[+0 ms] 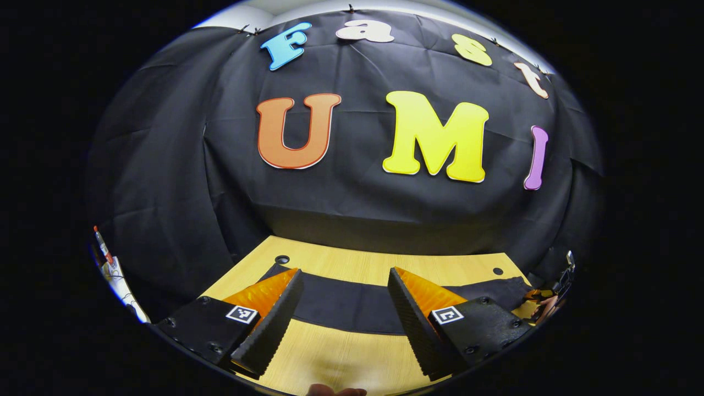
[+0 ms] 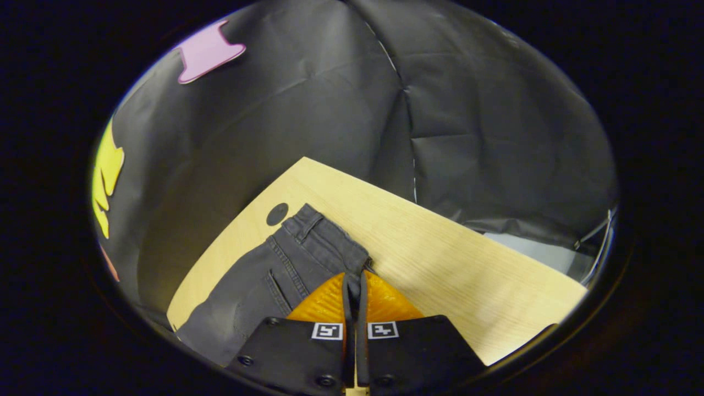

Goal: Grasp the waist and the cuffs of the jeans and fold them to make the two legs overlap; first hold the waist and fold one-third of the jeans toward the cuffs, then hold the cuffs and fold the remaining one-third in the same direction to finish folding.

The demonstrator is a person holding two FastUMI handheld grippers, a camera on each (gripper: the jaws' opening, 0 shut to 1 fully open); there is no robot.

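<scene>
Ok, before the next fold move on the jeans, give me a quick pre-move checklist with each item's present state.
1. Right claw closed on the jeans at the waist edge: ok, its fingers are together on the waistband corner.
2. Left claw gripping the jeans: not ok, open above the dark fabric.
3. Jeans lying flat on the wooden table: ok.
4. Legs overlapped: cannot tell.
5. Cuffs located: cannot tell.

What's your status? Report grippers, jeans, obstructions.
Left gripper open, hovering over the jeans on the table. Right gripper shut on the waist. No obstructions in sight.
</scene>
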